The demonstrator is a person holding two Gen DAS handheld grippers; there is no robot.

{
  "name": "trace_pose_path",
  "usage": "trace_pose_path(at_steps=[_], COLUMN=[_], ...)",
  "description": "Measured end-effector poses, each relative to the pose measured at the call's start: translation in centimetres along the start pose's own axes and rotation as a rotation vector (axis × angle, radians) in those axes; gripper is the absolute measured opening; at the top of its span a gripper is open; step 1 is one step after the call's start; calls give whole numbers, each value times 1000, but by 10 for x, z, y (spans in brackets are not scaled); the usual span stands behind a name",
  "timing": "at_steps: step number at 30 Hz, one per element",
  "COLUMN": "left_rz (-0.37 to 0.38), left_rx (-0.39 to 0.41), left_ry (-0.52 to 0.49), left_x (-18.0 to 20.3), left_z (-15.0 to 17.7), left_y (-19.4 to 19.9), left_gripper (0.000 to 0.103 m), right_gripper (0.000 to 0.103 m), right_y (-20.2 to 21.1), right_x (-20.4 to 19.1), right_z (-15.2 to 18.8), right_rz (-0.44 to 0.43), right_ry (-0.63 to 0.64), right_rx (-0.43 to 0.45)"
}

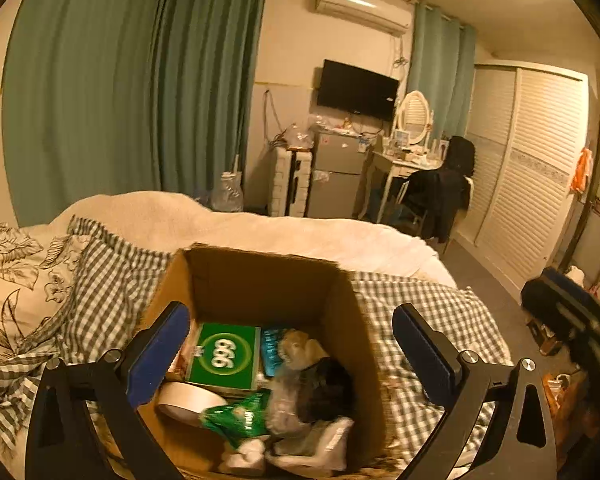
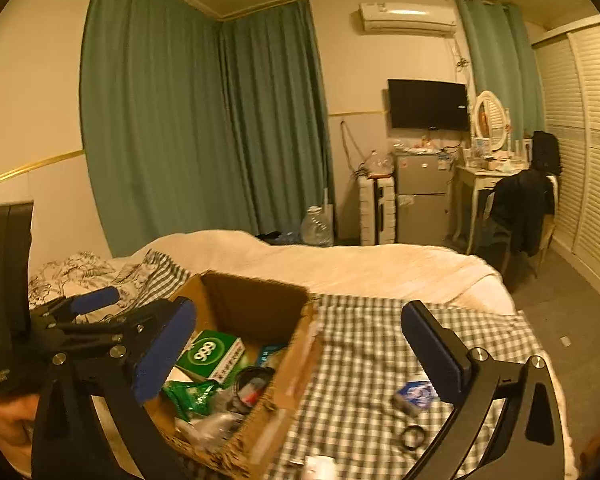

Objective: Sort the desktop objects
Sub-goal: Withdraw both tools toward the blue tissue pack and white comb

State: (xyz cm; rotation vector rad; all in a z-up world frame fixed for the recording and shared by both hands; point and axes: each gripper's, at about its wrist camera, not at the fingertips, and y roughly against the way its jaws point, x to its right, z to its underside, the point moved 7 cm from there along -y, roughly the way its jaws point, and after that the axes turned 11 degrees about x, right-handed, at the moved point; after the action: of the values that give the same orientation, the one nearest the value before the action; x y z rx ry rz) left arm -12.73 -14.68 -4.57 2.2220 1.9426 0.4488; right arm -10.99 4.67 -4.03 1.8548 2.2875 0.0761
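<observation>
The left wrist view looks straight into the open brown cardboard box [image 1: 260, 292] on the checked bed cover [image 1: 428, 312]: a green carton marked 999 [image 1: 224, 356], a white tape roll [image 1: 188, 400], a green foil packet [image 1: 236, 416].

Only the right wrist view shows the small blue packet [image 2: 414, 392] and dark ring [image 2: 412, 436] on the cover right of the box, and the left gripper [image 2: 136, 304] at the box's left.

Both point slightly downward; the left gripper's fingers [image 1: 160, 352] and the right gripper [image 2: 300, 348] are spread wide, released, grasping nothing.
</observation>
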Motion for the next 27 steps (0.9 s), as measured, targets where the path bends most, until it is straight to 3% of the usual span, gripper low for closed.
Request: trace_pose_path(at_steps=[9,18,27], left_rz=[35,56,104], left_rx=[13,-41,-93], left_ry=[-16,9,-132], left_x=[50,93,148], left_z=[-3,10,43], left_y=[13,6,-34], left_gripper=[103,103,103], right_gripper=[103,103,103], right_y=[39,60,52], right_x=[64,103,164], right_z=[-20,-14,14], right_rz=[107,143,186], right_ry=[-18,-3,-152], right_rx=[9,-19,-74])
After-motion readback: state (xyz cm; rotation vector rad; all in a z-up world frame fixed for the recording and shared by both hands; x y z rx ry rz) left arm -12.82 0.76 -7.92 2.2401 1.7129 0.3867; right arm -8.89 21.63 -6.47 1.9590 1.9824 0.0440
